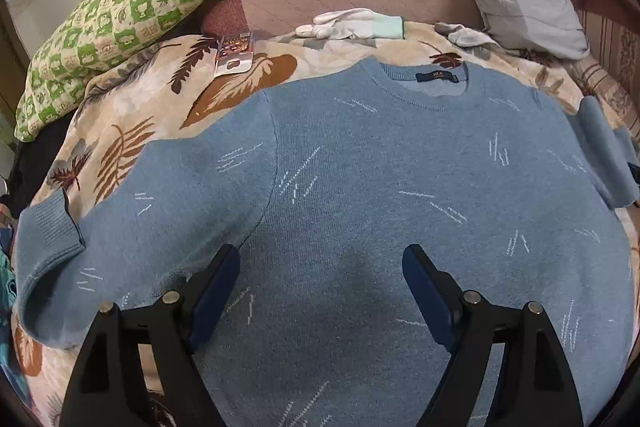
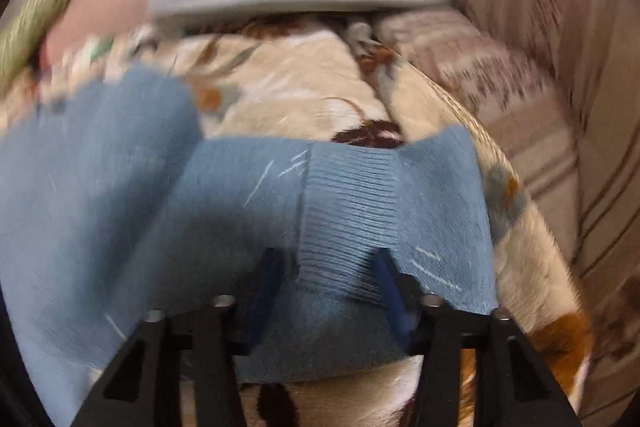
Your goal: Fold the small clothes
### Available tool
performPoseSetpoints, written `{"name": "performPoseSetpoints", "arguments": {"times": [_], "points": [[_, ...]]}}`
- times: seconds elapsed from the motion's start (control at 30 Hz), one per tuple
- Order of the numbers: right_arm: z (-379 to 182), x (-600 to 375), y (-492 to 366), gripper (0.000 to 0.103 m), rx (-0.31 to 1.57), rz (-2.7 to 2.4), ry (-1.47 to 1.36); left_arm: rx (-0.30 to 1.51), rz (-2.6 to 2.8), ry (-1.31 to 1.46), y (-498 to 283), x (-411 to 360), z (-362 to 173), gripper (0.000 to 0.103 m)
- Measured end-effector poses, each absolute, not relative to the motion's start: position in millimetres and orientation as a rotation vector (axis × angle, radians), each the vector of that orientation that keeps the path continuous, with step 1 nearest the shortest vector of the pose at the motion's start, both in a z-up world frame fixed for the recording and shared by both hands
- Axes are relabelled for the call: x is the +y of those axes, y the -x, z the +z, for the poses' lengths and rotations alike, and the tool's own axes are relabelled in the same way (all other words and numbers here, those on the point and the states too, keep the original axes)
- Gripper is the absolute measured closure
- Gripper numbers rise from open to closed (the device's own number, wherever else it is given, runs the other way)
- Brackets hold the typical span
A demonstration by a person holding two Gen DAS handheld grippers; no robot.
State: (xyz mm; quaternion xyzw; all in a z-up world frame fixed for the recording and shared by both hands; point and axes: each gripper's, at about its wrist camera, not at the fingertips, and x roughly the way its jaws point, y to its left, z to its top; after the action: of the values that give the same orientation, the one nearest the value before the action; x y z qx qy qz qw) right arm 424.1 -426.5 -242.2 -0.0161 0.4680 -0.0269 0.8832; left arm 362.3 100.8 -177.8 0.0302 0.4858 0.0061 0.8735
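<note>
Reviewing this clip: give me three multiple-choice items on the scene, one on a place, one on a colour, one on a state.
1. Where does the white glove lie?
A. beyond the sweater's collar
B. on a sleeve
C. between the fingers

2. The sweater is:
A. red
B. light blue
C. black

3. The left gripper is:
A. clamped on the collar
B. holding the glove
C. open above the sweater

A: the glove rests on the blanket past the neckline.
B: blue knit with pale dashes.
C: the fingers stand apart, nothing between them.

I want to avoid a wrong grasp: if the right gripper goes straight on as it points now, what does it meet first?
Most likely the ribbed cuff of the blue sweater, which lies between the tips of the right gripper. The picture is blurred, so depth is uncertain.
</note>
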Motion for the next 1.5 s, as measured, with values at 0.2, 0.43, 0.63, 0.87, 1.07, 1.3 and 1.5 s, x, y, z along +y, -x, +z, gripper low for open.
{"name": "performPoseSetpoints", "arguments": {"times": [0.2,0.43,0.63,0.87,1.07,1.3,1.5], "points": [[-236.8,-487.1,-423.4,0.089,0.993,0.015,-0.378,1.015,0.020,0.001,-354.8,109.9,-178.9,0.019],[-214.3,-514.7,-407.0,0.095,0.905,0.016,-0.574,0.991,0.036,0.039,-339.5,124.0,-169.3,0.019],[-159.2,-526.8,-392.6,0.096,0.764,0.071,-0.717,0.952,0.056,0.108,-320.4,149.7,-153.8,0.019],[-57.9,-455.7,-391.2,0.096,0.650,0.237,-0.668,0.900,0.074,0.230,-291.8,187.6,-140.0,0.019],[43.2,-319.7,-394.8,0.096,0.538,0.478,-0.597,0.854,0.098,0.296,-258.6,224.7,-126.8,0.019],[40.3,-161.9,-405.9,0.096,0.597,0.678,-0.583,0.824,0.153,0.357,-218.4,270.7,-119.6,0.019],[-51.3,-65.9,-413.1,0.096,0.759,0.742,-0.647,0.852,0.202,0.382,-205.3,292.4,-129.0,0.019]]}}
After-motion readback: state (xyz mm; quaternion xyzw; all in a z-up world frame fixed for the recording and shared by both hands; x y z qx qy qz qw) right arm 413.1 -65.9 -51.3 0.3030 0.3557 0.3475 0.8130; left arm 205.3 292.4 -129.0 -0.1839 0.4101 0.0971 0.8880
